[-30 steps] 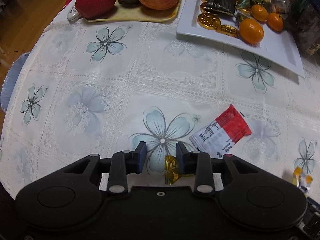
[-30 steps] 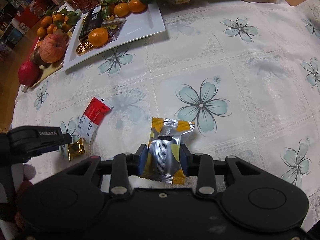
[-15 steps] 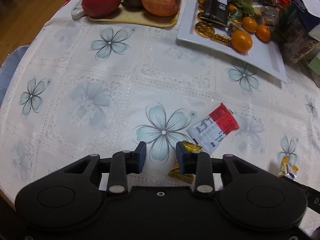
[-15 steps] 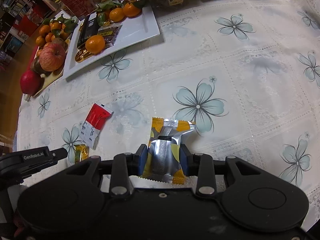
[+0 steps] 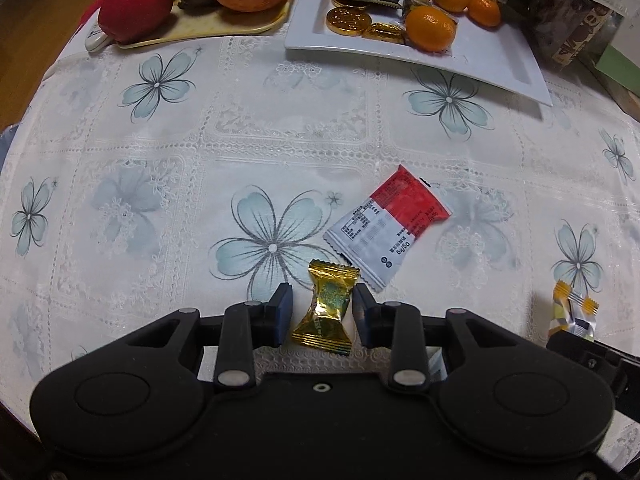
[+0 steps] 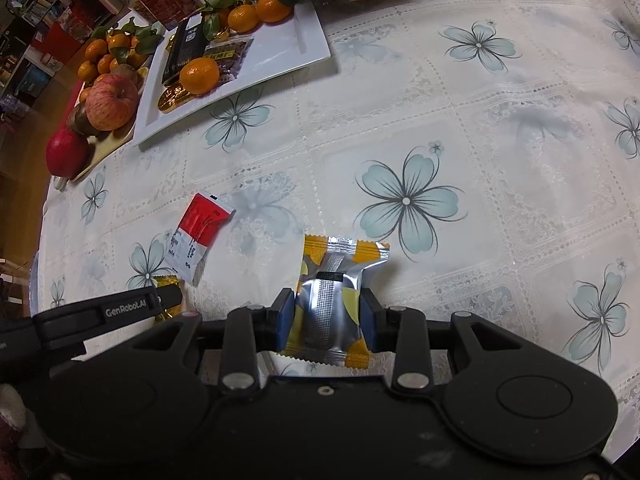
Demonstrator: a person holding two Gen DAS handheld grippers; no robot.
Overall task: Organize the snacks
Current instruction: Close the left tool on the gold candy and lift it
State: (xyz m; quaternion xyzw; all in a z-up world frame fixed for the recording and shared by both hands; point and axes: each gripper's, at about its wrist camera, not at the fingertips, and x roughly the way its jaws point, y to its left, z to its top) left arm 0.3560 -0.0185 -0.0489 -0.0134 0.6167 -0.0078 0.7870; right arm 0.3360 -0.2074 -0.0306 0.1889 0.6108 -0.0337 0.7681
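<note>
A gold-wrapped candy (image 5: 327, 307) lies on the tablecloth between the jaws of my left gripper (image 5: 322, 310), which is open with gaps on both sides. A red and white snack packet (image 5: 386, 228) lies just beyond it, also in the right wrist view (image 6: 197, 237). My right gripper (image 6: 327, 316) is shut on a yellow and silver snack packet (image 6: 334, 292), whose end shows at the right edge of the left wrist view (image 5: 573, 312). The left gripper's finger (image 6: 120, 307) shows at the left of the right wrist view.
A white rectangular plate (image 5: 500, 60) at the back holds mandarins, gold coins and a dark packet; it also shows in the right wrist view (image 6: 280, 52). A yellow tray (image 5: 224, 28) with apples sits left of it. Jars and boxes stand behind. The table edge curves at left.
My left gripper has shifted so the gold candy now lies centred between its open jaws instead of beside the right finger. The right gripper keeps hold of its packet.
</note>
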